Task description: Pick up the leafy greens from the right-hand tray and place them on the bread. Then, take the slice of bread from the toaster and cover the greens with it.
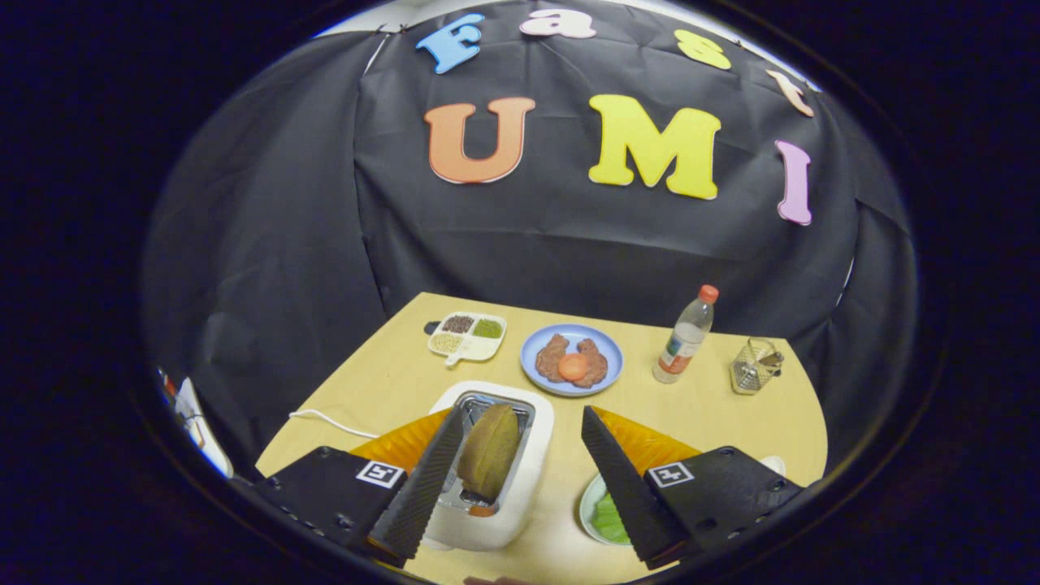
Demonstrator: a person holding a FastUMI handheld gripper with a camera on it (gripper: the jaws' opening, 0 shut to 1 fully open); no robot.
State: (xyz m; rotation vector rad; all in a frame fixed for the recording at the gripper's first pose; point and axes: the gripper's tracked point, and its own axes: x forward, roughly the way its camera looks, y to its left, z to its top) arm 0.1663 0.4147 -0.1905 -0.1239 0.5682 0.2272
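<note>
A white toaster (520, 487) stands just ahead of me, with a brown slice of bread (489, 452) upright in its slot, close beside my left finger. My gripper (520, 412) hangs open above the table, nothing between its fingers. Leafy greens (608, 516) lie on a pale plate (587, 497) to the right of the toaster, partly hidden under my right finger. Beyond the fingers sits a blue plate (536, 370) holding two brown pieces (552, 355) with an orange round slice (574, 367) on top.
A clear bottle with a red cap (685, 335) and a small wire basket (754, 366) stand at the back right. A white divided dish of seeds (467, 335) sits at the back left. The toaster's white cable (325, 421) runs off to the left.
</note>
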